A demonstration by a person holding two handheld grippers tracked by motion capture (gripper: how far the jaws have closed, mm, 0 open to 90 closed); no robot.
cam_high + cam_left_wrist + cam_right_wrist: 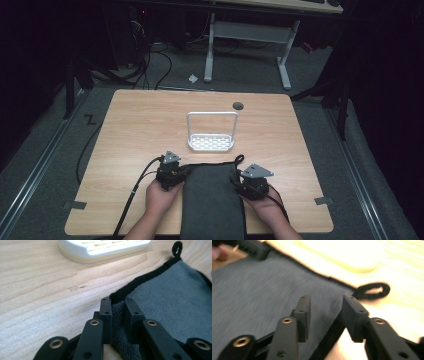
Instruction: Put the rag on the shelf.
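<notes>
A dark grey towel [212,200] with black edging lies on the wooden table [150,120] and hangs over its near edge. My left gripper [172,175] sits at the towel's far left corner. In the left gripper view its jaws [120,302] are shut on the bunched corner of the towel [170,297]. My right gripper [250,184] is at the far right corner. There the jaws [327,302] stand apart over the towel [257,290], whose edge runs between them, and the black hanging loop [372,291] lies just beyond.
A white slotted rack [211,142] with a tall wire handle stands just behind the towel; its base shows close ahead as the rack [100,250] and the rack [352,255]. A round grommet hole [238,105] is near the table's far edge.
</notes>
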